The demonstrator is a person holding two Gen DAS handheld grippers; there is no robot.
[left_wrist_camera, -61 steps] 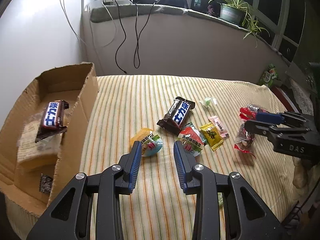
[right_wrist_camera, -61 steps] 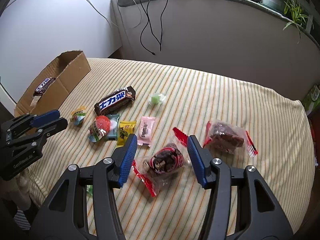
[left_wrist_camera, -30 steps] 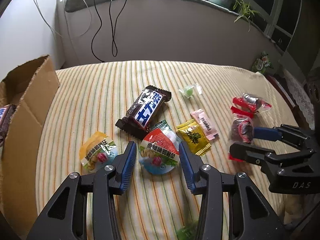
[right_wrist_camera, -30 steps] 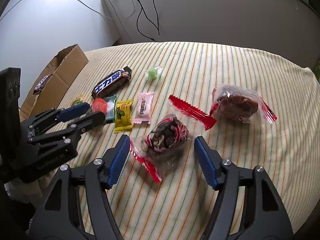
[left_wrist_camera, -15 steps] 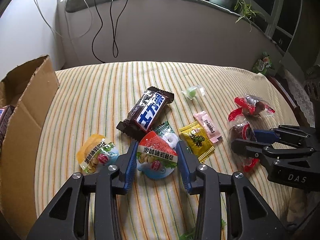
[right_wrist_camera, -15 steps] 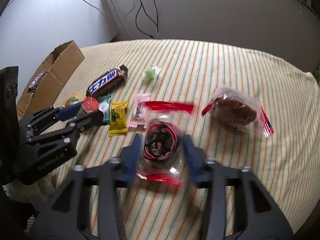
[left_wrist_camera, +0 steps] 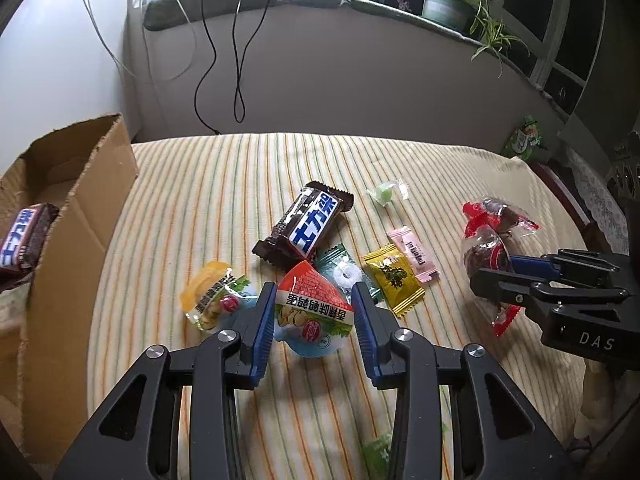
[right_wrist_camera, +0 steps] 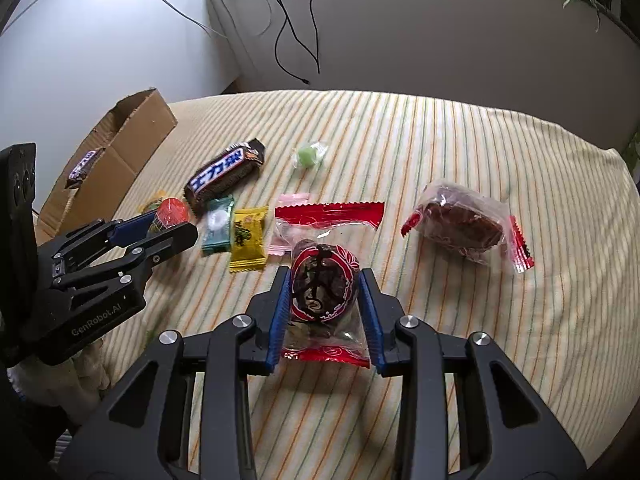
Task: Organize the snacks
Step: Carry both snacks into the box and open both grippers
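Your right tool [right_wrist_camera: 323, 304] has just clamped the red-wrapped pastry [right_wrist_camera: 324, 286]; your left tool [left_wrist_camera: 314, 320] now grips the jelly cup [left_wrist_camera: 312, 316]. Both seem ready for the cardboard box [left_wrist_camera: 86, 216].

Behind the striped bedspread [left_wrist_camera: 208, 184] you see black cables [left_wrist_camera: 240, 60] hanging down the grey wall [left_wrist_camera: 360, 80], a potted plant [left_wrist_camera: 448, 4] on the ledge, and windows [left_wrist_camera: 560, 20].

Left claw [left_wrist_camera: 314, 312] now closed around the red-topped jelly cup [left_wrist_camera: 312, 316], right claw [right_wrist_camera: 325, 300] now clamping the red-wrapped pastry [right_wrist_camera: 323, 284], lifted.
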